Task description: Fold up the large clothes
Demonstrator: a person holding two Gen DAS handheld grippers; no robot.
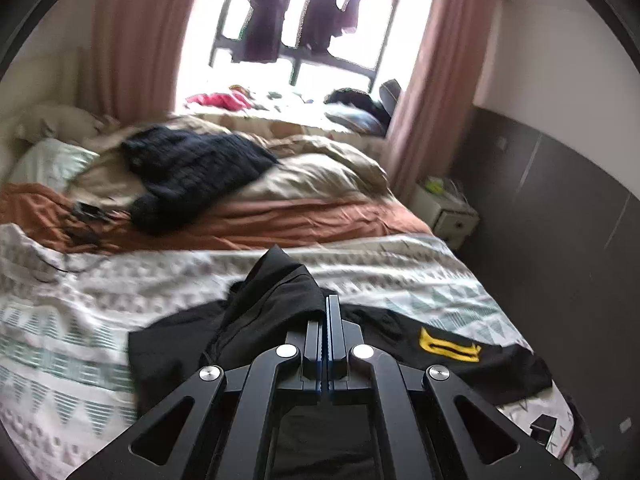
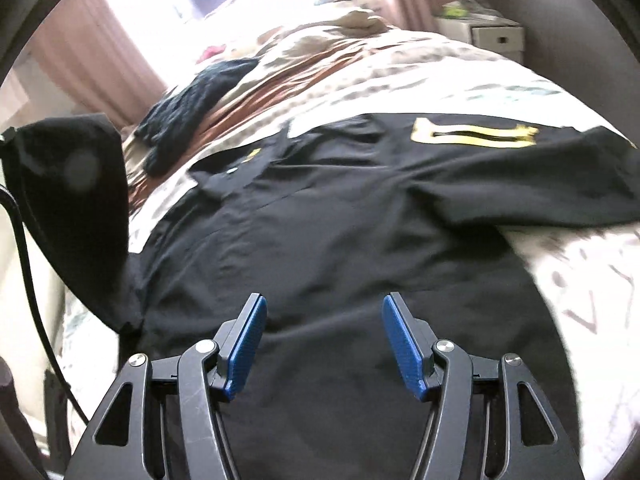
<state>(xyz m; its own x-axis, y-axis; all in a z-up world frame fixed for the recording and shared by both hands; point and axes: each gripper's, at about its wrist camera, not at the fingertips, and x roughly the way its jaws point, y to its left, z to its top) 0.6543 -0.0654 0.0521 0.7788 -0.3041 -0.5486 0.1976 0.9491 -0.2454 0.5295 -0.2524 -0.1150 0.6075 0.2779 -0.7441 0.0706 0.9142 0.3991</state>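
**Left clamps the fabric, right stands open over the shirt**

Left gripper (image 1: 329, 300) has its jaws pressed fully together with a fold of the black shirt (image 1: 276, 292) pinched between the tips — cloth peaks up just ahead of them and drapes away to both sides. Right gripper (image 2: 322, 312) has its blue pads (image 2: 250, 344) well apart, nothing between them, with the shirt's broad body spread directly below and ahead; the yellow print (image 2: 472, 134) sits far beyond the right pad.

The risk, as I read it: only one hand has hold, so a pull now could drag the shirt askew and bunch it rather than crease it cleanly. The thin pinch might also slip free.

Underneath, a patterned quilt (image 1: 80, 312) — soft, rumpled, no firm edge to fold against. Farther ahead of the jaws: a dark knit garment (image 1: 192, 164) on an orange sheet (image 1: 320, 216), pink curtains (image 1: 132, 32), a bright window (image 1: 304, 12) and a small bedside cabinet (image 1: 448, 212).
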